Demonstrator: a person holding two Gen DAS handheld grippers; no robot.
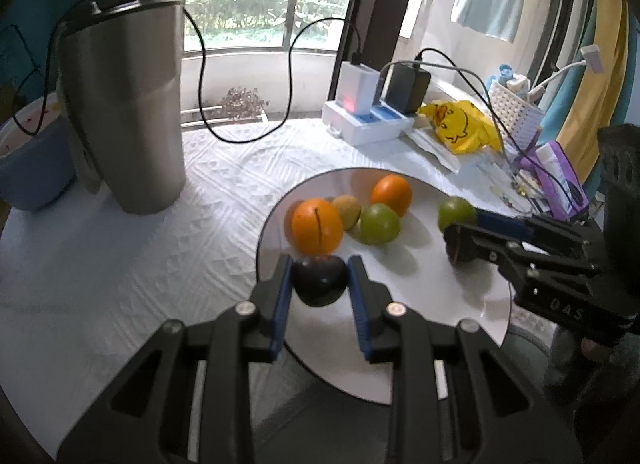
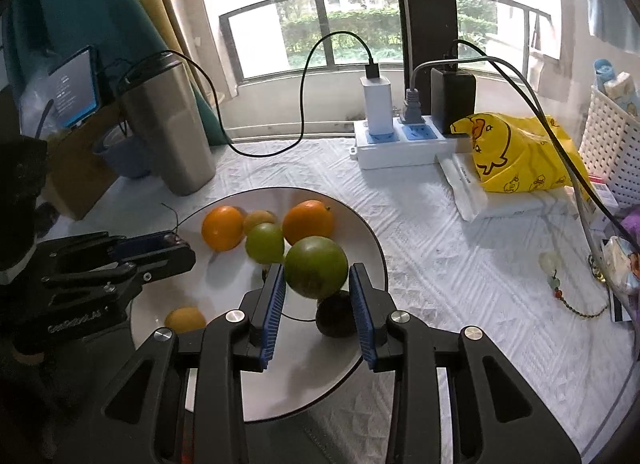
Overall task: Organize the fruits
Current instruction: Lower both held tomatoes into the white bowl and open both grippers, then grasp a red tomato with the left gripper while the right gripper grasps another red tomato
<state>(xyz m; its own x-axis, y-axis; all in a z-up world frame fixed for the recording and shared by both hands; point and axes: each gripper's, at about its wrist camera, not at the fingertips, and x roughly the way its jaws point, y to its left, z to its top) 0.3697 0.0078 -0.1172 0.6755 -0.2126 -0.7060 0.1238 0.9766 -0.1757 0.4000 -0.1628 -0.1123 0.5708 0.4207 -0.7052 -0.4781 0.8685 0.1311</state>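
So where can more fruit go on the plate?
The plate's near half is mostly bare, between the yellow fruit and the dark fruit. The far side is crowded: two oranges and a green fruit.

Both hand-held grippers (image 1: 320,284) (image 2: 316,292) clamped, loaded.

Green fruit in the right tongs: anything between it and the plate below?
A dark fruit sits on the plate right under the green fruit held in the right tongs. Bare plate lies nearer the camera; the other fruits cluster farther back.
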